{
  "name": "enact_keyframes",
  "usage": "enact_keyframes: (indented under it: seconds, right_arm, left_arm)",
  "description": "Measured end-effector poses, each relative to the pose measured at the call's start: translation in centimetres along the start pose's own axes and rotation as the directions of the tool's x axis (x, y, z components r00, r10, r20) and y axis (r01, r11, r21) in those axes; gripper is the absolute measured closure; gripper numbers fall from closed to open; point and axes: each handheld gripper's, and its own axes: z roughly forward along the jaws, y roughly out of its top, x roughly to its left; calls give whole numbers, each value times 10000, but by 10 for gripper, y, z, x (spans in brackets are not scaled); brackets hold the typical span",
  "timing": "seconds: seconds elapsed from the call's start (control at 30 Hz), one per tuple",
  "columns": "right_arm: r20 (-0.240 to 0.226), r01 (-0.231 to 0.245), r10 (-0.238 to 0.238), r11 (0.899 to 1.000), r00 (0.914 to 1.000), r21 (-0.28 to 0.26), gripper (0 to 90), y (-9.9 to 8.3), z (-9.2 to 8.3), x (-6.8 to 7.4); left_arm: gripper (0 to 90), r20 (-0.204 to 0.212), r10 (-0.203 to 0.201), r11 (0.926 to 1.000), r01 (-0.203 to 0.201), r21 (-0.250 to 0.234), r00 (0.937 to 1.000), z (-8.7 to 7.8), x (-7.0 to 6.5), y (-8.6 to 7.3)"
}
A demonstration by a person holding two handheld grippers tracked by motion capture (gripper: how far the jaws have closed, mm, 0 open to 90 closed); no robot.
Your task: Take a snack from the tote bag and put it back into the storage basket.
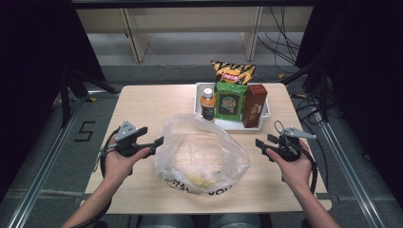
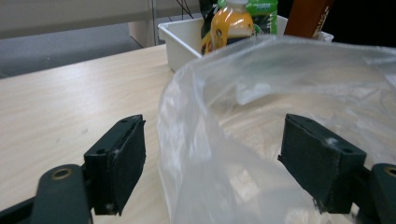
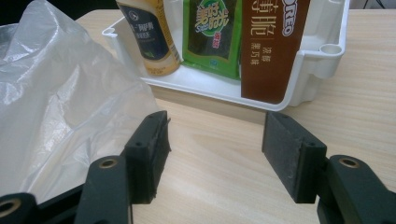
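Plastic bag [image 1: 199, 154], clear, crumpled, mid-table before white tray [image 1: 202, 88]: its near edge already stands between your left gripper [image 1: 159, 142]'s spread jaws, while your right gripper [image 1: 260, 144], likewise spread and empty, sits apart to its right.

A white tray [image 1: 263, 124] holds a bottle [image 1: 207, 104], snack packets [image 1: 231, 100] and a brown box [image 1: 254, 105].

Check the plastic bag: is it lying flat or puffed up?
Puffed up: the plastic bag billows off the table, its edge rising between the left tongs.
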Motion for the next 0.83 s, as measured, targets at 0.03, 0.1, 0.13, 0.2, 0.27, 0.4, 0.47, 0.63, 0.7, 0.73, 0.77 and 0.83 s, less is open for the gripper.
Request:
enact_keyframes:
  seconds: [0.03,0.1,0.13,0.2,0.27,0.4,0.47,0.63,0.7,0.73,0.77,0.83]
  right_arm:
    - [155,18,-18,10000,9999,8,418,0,0,0]
    - [82,74,-73,10000,9999,-61,417,0,1,-1]
    - [112,92,-92,10000,9999,22,417,0,1,-1]
    - [141,-155,153,9998,9998,126,417,-1,0,2]
    - [195,-223,223,9997,9996,21,417,-1,1,4]
    - [111,58,-61,9997,9999,238,417,-1,0,1]
    - [-23,-187,188,9994,9998,304,417,-2,-1,3]
    - [15,-102,102,9997,9999,244,417,-3,2,2]
    - [20,-426,426,9989,9991,182,417,-3,3,3]
    - [114,-376,375,9992,9992,108,417,-4,3,3]
    - [80,68,-69,9999,9999,144,417,-3,3,-1]
    - [63,-20,18,9998,10000,188,417,-4,4,-1]
  left_arm:
    - [219,-44,-41,10000,40,-75,10000,-4,-1,-6]
    - [221,-52,-111,9998,110,-158,9999,-8,-1,-11]
    - [220,-23,-289,9993,288,-251,9996,-14,-2,-19]
    - [220,-107,-323,9992,320,-257,9994,-18,-3,-24]
    - [219,-177,-239,9995,235,-213,9996,-20,-2,-29]
    - [220,-278,-230,9995,224,-210,9993,-18,6,-37]
    - [220,-369,-350,9992,343,-204,9987,-15,12,-40]
    - [221,-419,-570,9984,569,-58,9975,-13,17,-44]
    - [221,-400,-565,9984,563,-64,9976,-13,17,-44]
    - [222,-369,-586,9982,581,-127,9976,-12,16,-44]
    - [223,-341,-562,9984,558,-128,9978,-13,16,-43]
    - [224,-327,-535,9985,530,-141,9980,-13,15,-43]
